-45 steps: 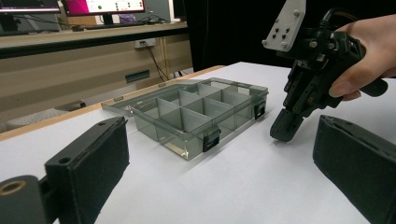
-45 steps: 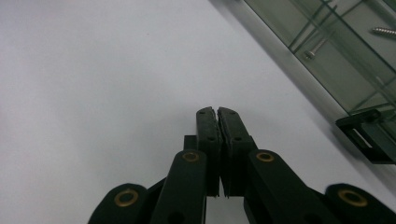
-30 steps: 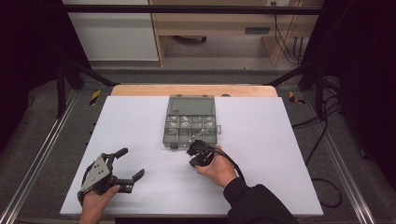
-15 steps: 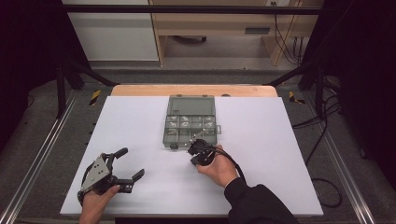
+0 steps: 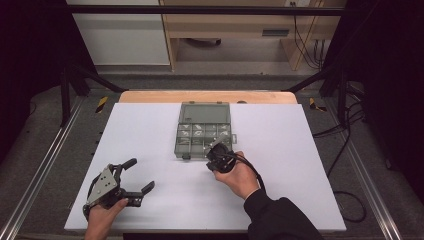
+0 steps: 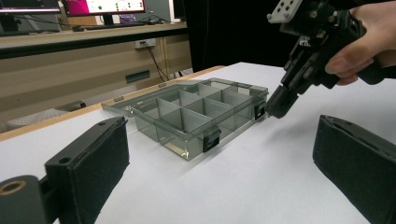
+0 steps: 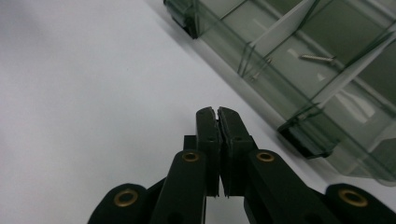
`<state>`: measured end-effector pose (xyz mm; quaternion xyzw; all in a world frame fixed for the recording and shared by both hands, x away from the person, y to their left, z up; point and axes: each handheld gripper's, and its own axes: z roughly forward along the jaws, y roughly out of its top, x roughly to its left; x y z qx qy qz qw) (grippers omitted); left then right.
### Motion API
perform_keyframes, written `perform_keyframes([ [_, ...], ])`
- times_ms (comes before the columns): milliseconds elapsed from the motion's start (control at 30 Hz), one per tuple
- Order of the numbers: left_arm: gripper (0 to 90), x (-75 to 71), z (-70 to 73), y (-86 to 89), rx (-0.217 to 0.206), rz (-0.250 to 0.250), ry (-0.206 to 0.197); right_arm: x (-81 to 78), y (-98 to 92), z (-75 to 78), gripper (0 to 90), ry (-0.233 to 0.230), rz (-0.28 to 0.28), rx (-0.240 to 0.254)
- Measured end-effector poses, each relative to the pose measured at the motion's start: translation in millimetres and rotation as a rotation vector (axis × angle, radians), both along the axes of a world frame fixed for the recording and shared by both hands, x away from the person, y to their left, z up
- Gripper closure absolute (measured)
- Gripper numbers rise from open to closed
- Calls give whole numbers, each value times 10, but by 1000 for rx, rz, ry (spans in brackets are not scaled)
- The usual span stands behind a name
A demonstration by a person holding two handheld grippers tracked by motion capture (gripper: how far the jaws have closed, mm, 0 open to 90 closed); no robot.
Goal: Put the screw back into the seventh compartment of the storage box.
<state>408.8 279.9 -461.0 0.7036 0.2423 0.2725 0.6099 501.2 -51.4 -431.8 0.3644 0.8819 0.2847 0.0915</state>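
A smoky clear compartment box lies mid-table with its lid folded open behind it. My right gripper is shut, with nothing between its pads, and points down at the table just before the box's front edge. In the right gripper view the closed tips sit a short way from a black latch on the box, apart from it. A small screw lies in one compartment. My left gripper rests open at the front left, far from the box, and faces the right gripper.
The white table top ends in a wooden strip at the back. Metal frame rails run along both sides, and cables lie on the floor at the right. A second latch sits on the box's front.
My right gripper has edged slightly toward the box's front edge. The left gripper and the box have not moved.
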Motion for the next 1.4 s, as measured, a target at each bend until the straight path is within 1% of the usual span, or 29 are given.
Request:
perform_keyframes([
  [33,34,0,0,-1,0,0,0,10,-12,23,878,-13,-3,-1],
  [67,34,0,0,0,0,-1,0,12,-14,52,878,-16,-16,4],
  [100,34,0,0,0,0,-1,0,22,-30,80,878,-22,-11,4],
  [167,34,0,0,1,-2,-1,0,36,-43,129,878,-35,-24,11],
  [200,34,0,0,1,-2,-1,0,48,-59,151,878,-45,-15,9],
  [233,34,0,0,0,-3,-1,0,47,-56,175,878,-42,-33,17],
  [267,33,-1,1,1,-5,-2,0,57,-68,192,878,-51,-30,15],
  [300,32,-1,2,2,-7,-4,-1,65,-68,205,878,-55,-34,25],
  [333,32,-1,2,4,-9,-6,-2,78,-82,219,878,-63,-26,20],
  [367,31,-3,5,9,-13,-7,0,83,-77,233,877,-66,-40,25],
  [400,30,-3,6,9,-17,-8,-1,97,-88,245,877,-74,-36,27],
  [433,29,-4,6,12,-18,-10,-2,100,-82,250,878,-74,-48,37],
  [467,28,-3,6,14,-23,-11,0,107,-88,259,877,-79,-45,34],
  [500,28,-3,7,16,-25,-11,0,110,-82,264,877,-84,-48,44],
  [533,28,-3,7,17,-25,-11,0,117,-86,272,878,-90,-42,38],
  [567,28,-3,7,17,-26,-12,1,127,-85,273,878,-97,-39,42],
  [600,28,-3,6,16,-26,-12,0,127,-81,281,878,-93,-50,43],
  [667,28,-4,6,12,-26,-14,0,143,-77,290,877,-102,-63,46],
  [700,28,-4,6,12,-25,-15,0,157,-75,289,877,-113,-68,53],
  [767,28,-3,6,12,-26,-14,1,183,-74,297,877,-128,-76,48],
  [900,27,-4,6,13,-25,-14,1,237,-78,297,877,-157,-107,66],
  [1033,28,-2,4,9,-25,-16,1,280,-88,283,877,-186,-117,76],
  [1067,28,-2,4,8,-24,-17,1,292,-86,274,877,-183,-115,83],
  [1133,28,-1,2,4,-26,-17,0,308,-74,257,877,-183,-126,82],
  [1167,28,-2,2,4,-26,-17,0,326,-73,245,877,-190,-121,79],
  [1267,28,-3,2,6,-27,-17,0,366,-60,210,877,-191,-129,81],
  [1333,28,-5,4,9,-25,-17,2,397,-54,193,877,-193,-131,75],
  [1400,28,-4,4,9,-25,-17,2,424,-46,173,877,-189,-138,77],
])
